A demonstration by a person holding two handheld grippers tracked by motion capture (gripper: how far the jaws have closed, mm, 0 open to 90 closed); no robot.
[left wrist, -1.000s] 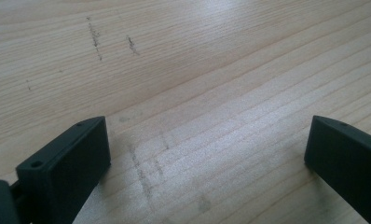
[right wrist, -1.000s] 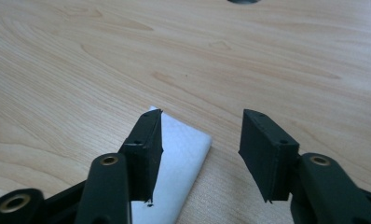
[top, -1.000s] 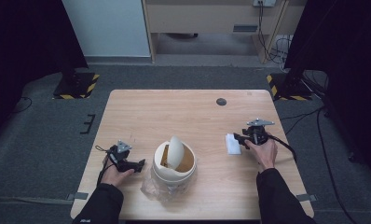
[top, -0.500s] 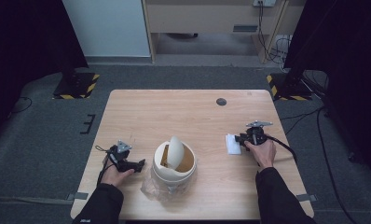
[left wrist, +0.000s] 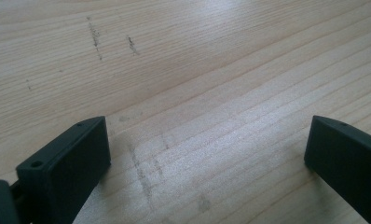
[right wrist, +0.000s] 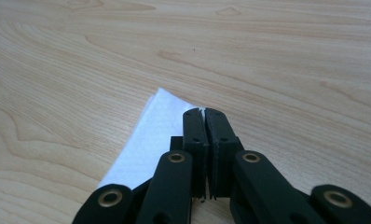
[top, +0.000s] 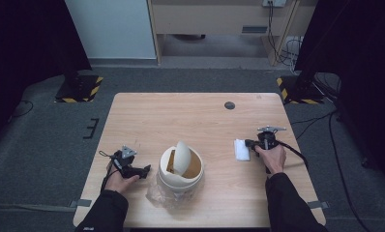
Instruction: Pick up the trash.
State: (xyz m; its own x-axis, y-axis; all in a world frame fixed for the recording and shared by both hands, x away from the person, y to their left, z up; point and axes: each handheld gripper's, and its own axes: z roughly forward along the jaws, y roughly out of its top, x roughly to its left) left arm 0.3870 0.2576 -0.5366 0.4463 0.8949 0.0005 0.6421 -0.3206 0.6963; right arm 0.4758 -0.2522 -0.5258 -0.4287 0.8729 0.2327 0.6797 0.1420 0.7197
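A cream bin [top: 181,170] with a swing lid tilted up stands at the front middle of the wooden table [top: 190,116]. Just left of it my left gripper [top: 145,169] points at the bin. In the left gripper view this gripper [left wrist: 207,135] is wide open over bare wood, with nothing between its jaws. A folded white tissue [top: 241,150] lies flat to the right of the bin. My right gripper [top: 249,143] reaches over it from the right. In the right gripper view it [right wrist: 203,112] is shut, and the tissue [right wrist: 151,135] lies flat beneath and to the left of it.
Crumpled clear plastic [top: 157,194] lies at the bin's front left base. A small dark round spot [top: 229,105] is at the back of the table. Cables trail off the right edge onto the grey carpet.
The right gripper has edged slightly nearer to the person, over the tissue. The left gripper and the bin have not moved.
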